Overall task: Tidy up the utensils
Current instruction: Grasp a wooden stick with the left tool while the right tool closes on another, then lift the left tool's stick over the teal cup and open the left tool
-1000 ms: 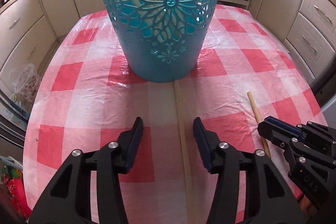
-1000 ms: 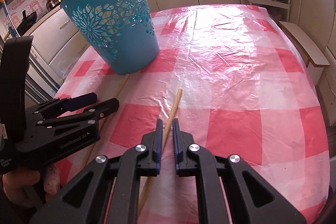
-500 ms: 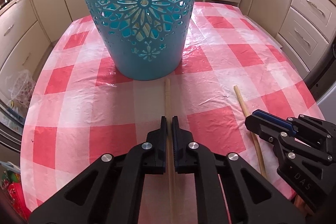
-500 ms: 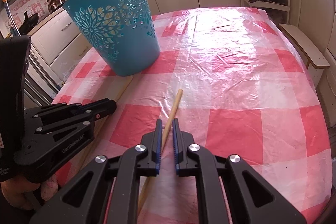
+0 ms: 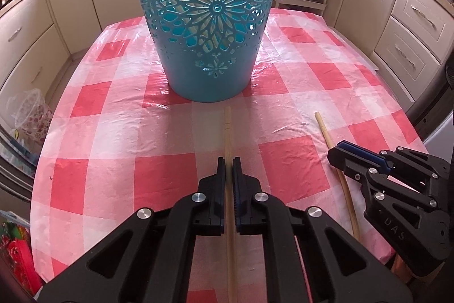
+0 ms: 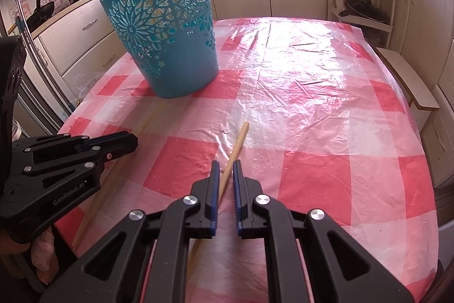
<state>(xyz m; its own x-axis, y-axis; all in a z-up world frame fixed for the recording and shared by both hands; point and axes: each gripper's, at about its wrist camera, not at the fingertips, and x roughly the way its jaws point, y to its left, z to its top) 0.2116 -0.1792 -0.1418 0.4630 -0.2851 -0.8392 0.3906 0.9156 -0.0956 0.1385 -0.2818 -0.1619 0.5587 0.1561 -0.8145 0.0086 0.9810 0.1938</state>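
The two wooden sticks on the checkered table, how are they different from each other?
The left stick points straight at the blue basket, its tip close to the base; the right stick slants and ends farther from the basket. The left stick has a notched ring near its tip; the right stick's tip looks plain. Both are pale wood, and each is clamped in a gripper: the left gripper and the right gripper.

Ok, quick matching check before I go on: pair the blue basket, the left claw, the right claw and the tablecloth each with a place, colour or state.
Things:
1. blue basket
2. left claw
3. right claw
4. tablecloth

Descriptions:
A. red and white checks
B. closed on the pale stick pointing at the basket
C. upright at the table's far left
D. closed on the stick on the right

Pairs: 1-C, 2-B, 3-D, 4-A
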